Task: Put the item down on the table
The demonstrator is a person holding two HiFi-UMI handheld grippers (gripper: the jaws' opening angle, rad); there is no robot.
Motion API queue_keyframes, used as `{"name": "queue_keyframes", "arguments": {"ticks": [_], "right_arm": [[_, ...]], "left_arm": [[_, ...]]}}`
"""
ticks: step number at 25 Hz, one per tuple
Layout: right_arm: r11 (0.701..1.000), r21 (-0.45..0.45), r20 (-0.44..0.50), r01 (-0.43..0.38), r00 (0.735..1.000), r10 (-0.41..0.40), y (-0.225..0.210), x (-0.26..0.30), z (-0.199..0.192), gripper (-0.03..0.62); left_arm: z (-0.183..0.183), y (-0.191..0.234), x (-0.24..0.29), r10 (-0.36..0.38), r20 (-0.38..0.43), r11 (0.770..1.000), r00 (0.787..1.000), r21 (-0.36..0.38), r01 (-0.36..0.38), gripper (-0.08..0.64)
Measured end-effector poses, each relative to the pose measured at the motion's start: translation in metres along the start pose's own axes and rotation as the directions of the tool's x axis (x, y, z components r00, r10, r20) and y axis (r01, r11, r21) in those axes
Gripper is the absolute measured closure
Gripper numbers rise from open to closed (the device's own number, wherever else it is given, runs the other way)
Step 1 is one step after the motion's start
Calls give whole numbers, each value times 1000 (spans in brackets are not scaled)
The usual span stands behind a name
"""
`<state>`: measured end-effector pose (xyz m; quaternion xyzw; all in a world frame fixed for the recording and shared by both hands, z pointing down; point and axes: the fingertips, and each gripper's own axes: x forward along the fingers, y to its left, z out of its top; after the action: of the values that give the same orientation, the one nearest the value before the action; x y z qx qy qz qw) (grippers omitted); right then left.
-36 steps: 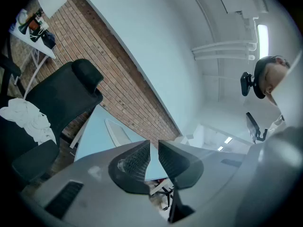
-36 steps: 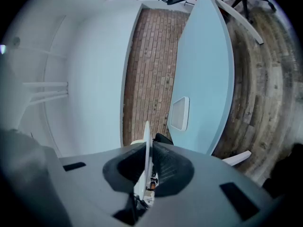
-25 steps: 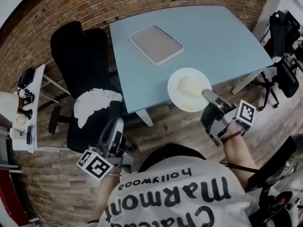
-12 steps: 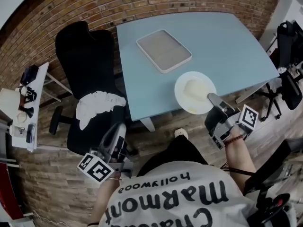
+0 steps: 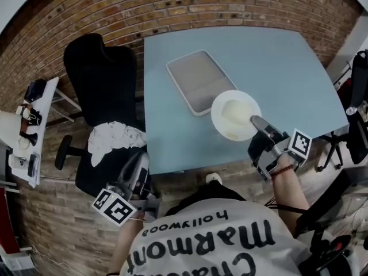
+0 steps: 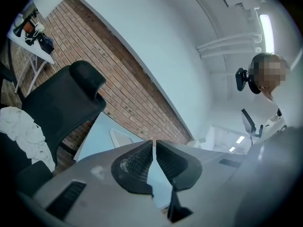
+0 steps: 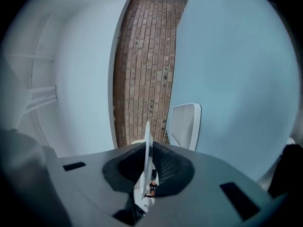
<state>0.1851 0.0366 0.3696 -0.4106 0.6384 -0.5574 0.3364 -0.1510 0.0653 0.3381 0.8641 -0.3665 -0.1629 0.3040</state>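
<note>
Over the table (image 5: 287, 68), right gripper (image 5: 257, 121) fingers clamp the plate (image 5: 233, 114) rim, edge-on close up; left gripper (image 6: 154, 143) fingers meet.

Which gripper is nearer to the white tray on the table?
Right. The right gripper, clamped on the white plate's rim, is at the table's near edge with the plate by the tray's corner; the left gripper is off the table, beside the black office chair.
</note>
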Motion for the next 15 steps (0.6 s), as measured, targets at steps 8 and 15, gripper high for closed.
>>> {"name": "queue_keyframes", "arguments": {"ticks": [8, 15], "right_arm": [[999, 15, -63, 35, 997, -34, -23, 56, 68, 561], [998, 11, -140, 64, 988, -62, -42, 103, 108, 561]], "left_arm": [[7, 18, 58, 99, 51, 995, 994, 4, -99, 554], [11, 26, 92, 181, 79, 983, 980, 27, -183, 554]]}}
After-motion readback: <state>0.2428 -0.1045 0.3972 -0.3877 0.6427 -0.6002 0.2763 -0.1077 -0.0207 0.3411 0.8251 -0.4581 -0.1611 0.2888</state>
